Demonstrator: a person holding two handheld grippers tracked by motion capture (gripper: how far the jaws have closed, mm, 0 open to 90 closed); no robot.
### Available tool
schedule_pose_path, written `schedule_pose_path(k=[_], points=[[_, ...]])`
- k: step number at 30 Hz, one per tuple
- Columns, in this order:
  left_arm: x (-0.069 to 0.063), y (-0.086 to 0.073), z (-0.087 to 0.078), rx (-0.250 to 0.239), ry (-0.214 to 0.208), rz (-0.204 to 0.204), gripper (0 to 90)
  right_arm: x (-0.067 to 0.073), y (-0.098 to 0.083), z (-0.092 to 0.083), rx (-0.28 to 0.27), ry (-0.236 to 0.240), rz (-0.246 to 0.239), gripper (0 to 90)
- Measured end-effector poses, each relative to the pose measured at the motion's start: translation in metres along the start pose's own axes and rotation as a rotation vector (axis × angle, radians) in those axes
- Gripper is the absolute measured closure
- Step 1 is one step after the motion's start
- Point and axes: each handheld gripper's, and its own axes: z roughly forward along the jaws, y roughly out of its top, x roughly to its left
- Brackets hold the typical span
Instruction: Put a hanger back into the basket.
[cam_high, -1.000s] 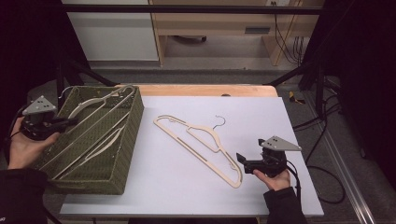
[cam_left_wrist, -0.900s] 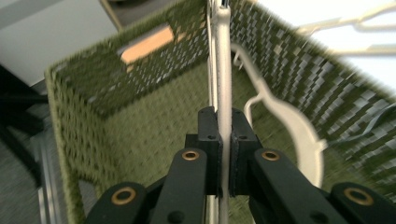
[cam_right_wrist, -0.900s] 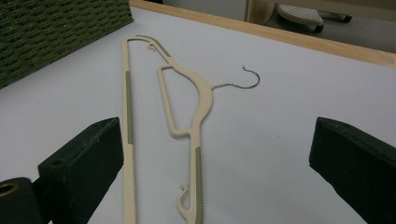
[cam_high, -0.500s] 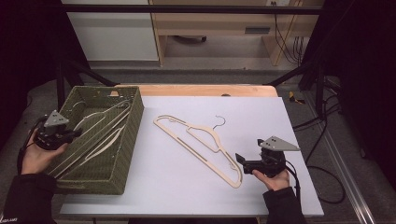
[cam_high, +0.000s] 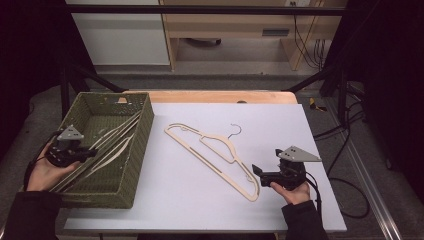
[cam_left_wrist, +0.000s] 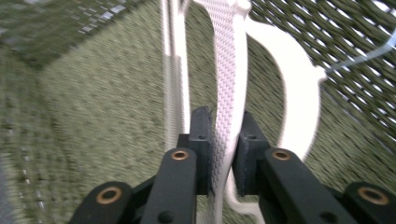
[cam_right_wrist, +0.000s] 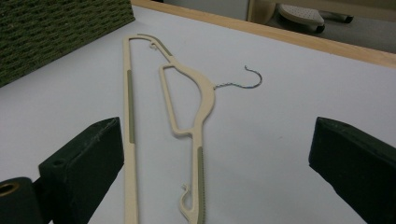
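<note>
Left tool (cam_high: 92, 151) lower in woven basket (cam_high: 142, 135), loosening on ribbed hanger (cam_left_wrist: 228, 70)

Premises read as a lab or recording workspace. A white-topped counter (cam_high: 210, 195) stands within a black metal frame (cam_high: 200, 9). Beyond the counter: a light wooden bench (cam_high: 235, 30), a white cabinet (cam_high: 120, 35), and loose cables (cam_high: 305, 40) trailing on grey flooring.

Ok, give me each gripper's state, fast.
Left gripper: jaws just opening, white hanger between them in the basket.
Right gripper: open, empty.
</note>
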Motion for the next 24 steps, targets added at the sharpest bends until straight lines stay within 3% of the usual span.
schedule_pose_path(k=[1,5,13,19,22,24], points=[[-0.003,0.001,0.002,0.012,0.008,0.009,73.8,0.0,0.0,0.0,0.0,-0.001,0.001,3.9],[-0.01,0.002,0.005,0.06,-0.006,0.036,72.2,0.0,0.0,0.0,0.001,-0.002,0.001,3.9],[-0.013,0.001,0.0,0.058,-0.03,0.047,65.0,-0.001,0.0,-0.002,0.0,0.001,-0.002,3.9],[-0.016,0.003,-0.017,-0.001,-0.061,0.042,60.8,-0.002,0.0,-0.003,-0.005,-0.002,0.003,4.0],[-0.018,0.006,-0.026,-0.037,-0.053,0.036,58.1,-0.002,0.001,-0.003,-0.01,-0.003,0.003,4.0],[-0.02,0.009,-0.032,-0.098,-0.042,0.003,52.7,-0.001,0.001,-0.004,-0.014,-0.004,0.01,4.1]])
